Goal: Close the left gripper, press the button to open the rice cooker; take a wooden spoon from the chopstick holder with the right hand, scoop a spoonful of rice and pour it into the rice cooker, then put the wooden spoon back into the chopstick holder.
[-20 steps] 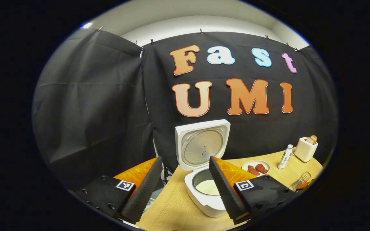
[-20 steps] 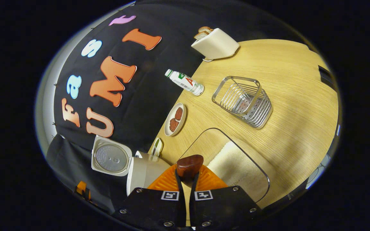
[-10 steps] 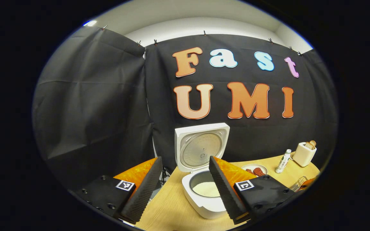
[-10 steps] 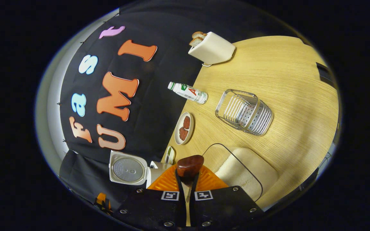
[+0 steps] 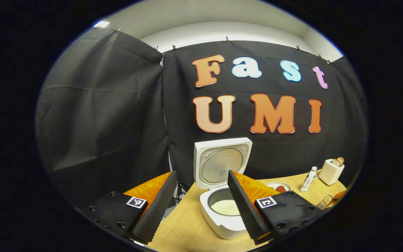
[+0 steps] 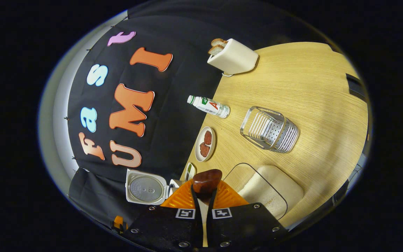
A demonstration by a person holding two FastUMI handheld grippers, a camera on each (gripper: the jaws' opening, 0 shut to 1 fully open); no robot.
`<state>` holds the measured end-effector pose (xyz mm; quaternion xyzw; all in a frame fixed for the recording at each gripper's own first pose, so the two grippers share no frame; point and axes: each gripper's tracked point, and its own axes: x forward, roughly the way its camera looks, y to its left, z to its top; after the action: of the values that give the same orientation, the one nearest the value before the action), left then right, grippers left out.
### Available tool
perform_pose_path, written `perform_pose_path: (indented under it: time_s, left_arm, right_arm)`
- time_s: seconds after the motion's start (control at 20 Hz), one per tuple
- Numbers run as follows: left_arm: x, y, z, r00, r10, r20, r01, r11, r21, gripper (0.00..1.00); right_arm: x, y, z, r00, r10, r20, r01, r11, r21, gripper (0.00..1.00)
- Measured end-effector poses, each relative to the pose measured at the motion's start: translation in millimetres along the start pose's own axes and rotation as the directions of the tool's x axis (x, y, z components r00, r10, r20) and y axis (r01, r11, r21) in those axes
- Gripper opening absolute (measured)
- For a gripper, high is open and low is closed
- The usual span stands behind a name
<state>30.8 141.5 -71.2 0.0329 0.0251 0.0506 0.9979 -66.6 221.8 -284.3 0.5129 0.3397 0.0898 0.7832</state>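
Pale wood-grain table (image 6: 310, 91). On it: white rice cooker (image 5: 222, 218) holding white rice; beside it, white plate (image 6: 205, 143) with reddish-brown pieces; silver perforated chopstick holder (image 6: 271, 130); cream toaster (image 6: 233, 57); dark brown wooden spoon (image 6: 206, 180).

Cloth-walled demo booth (image 5: 100, 115), kitchen props.

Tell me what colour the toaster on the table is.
Cream white; the toaster shows best in the right gripper view.
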Motion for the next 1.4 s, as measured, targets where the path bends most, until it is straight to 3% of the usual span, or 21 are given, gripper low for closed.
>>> perform_pose_path:
  time_s: [0.45, 0.9, 1.4]
  left_arm:
    - [-2, 15, -5, 1.0, 0.019, 0.004, -0.019, 1.0, -0.005, 0.98]
    - [2, 25, -11, 1.0, 0.01, 0.003, -0.01, 1.0, -0.023, 0.98]
    - [-5, 35, 0, 1.0, -0.023, 0.01, 0.024, 0.998, -0.052, 0.98]
  right_arm:
    - [2, 49, -3, 0.998, 0.052, -0.017, -0.051, 0.997, 0.063, 0.03]
    - [31, 116, -25, 0.989, 0.131, -0.065, -0.125, 0.989, 0.082, 0.03]
    - [80, 180, -53, 0.98, 0.166, -0.112, -0.158, 0.985, 0.072, 0.04]
